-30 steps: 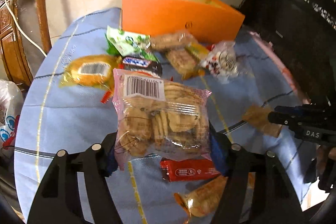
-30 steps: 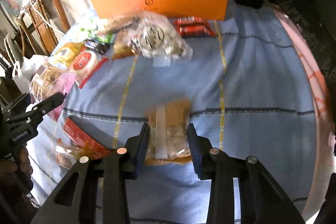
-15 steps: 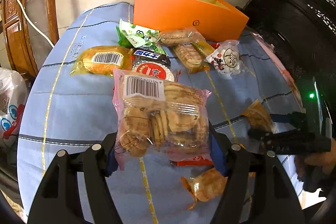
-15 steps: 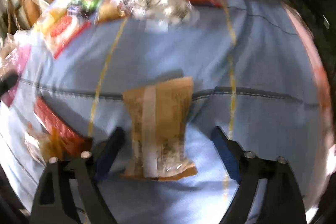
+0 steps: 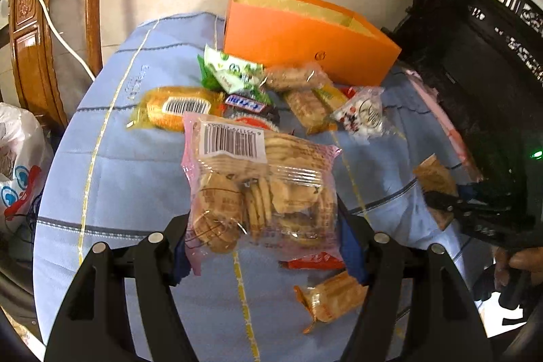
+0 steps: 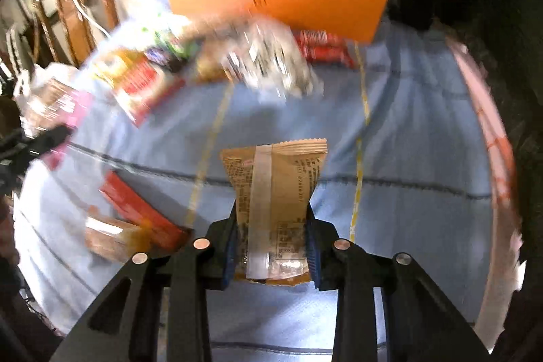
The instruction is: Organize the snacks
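Since a second ago the right gripper point(image 6: 271, 243) has closed on the tan crinkle-edged foil snack packet point(image 6: 276, 192) and raised it off the blue striped tablecloth point(image 6: 424, 131); its jaws now pinch the packet's lower half, upper edge standing free. Background blur in the right wrist view suggests the hand is mid-swing. Left gripper point(image 5: 263, 226) unchanged in grip: clamped on both sides of the clear pink-trimmed bag of round biscuits point(image 5: 259, 185), barcode up, held above the cloth, though its view now sits higher and takes in more of the open orange cardboard box point(image 5: 305, 36) at the table's far side. Both packets are airborne, so my read is that both hands are in the carry phase, box the likely destination. Left hand points level toward the box; right is tilted down toward the cloth. Loose snacks remain: a yellow wrapped cake point(image 5: 176, 107), a green-and-white pouch point(image 5: 234, 72), a red bar point(image 5: 314, 260).
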The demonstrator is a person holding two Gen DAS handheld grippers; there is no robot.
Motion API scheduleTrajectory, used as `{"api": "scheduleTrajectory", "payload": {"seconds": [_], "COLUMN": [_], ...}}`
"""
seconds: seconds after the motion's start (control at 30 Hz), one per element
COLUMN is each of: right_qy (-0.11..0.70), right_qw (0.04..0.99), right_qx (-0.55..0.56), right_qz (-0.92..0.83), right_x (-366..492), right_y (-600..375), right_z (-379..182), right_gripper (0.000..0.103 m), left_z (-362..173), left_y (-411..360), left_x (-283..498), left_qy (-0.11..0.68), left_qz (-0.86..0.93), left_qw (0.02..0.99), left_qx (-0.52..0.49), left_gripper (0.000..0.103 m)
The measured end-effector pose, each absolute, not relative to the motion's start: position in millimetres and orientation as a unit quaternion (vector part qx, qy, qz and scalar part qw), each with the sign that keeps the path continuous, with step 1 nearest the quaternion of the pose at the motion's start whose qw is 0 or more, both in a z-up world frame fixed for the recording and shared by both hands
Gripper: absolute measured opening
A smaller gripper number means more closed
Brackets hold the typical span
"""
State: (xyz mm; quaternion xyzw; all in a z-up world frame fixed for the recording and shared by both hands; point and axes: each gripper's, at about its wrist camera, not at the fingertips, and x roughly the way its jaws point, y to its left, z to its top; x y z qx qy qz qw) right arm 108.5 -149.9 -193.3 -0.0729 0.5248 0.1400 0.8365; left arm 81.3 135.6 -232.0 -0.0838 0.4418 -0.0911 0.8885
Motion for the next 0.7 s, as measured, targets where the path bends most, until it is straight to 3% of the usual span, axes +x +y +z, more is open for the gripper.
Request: {"api": "scheduleTrajectory", "payload": {"seconds": [0.37, 0.7], "right_qy": [0.418, 0.361], "right_qw": [0.893, 0.92], "right_qx": [-0.053, -0.048], "right_qz": [0.156, 0.144], "right_x": [155, 254], "right_y": [-165, -174], "right_z": [-58, 31], "right_gripper": [0.032, 0.032], "left_z": [-142, -41], "left_y": [136, 116], "left_x": [119, 218], "left_qy": [0.36, 0.294], "left_qz": [-0.105, -0.116], "left_qw": [0.922, 0.945], "left_qx": [-0.096, -0.079], "left_gripper": [0.067, 0.067]}}
